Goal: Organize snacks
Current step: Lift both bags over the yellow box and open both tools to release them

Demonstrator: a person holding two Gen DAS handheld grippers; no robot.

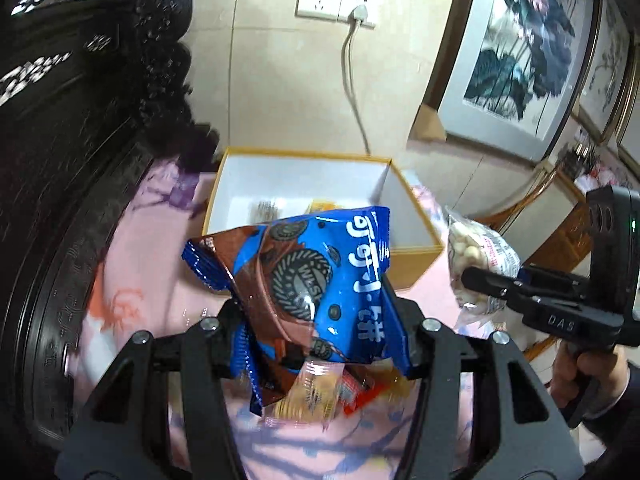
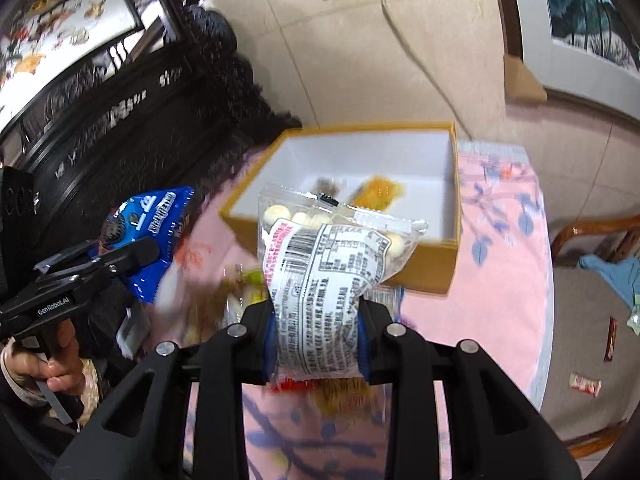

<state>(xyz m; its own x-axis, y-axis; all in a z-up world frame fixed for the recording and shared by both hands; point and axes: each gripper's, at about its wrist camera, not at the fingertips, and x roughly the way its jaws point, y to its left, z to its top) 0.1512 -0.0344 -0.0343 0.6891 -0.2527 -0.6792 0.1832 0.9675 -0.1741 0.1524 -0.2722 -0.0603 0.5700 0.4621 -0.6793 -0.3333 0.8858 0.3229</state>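
Left gripper [image 1: 316,320] is clamped on a blue cookie bag [image 1: 304,276], right gripper [image 2: 316,332] is squeezing a clear bag of white candies [image 2: 324,276]. Both bags hang above the pink table [image 2: 500,264], with the open yellow box [image 2: 420,272] just ahead of both.

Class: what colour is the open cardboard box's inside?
White inside the open cardboard box; the right wrist view shows it best.
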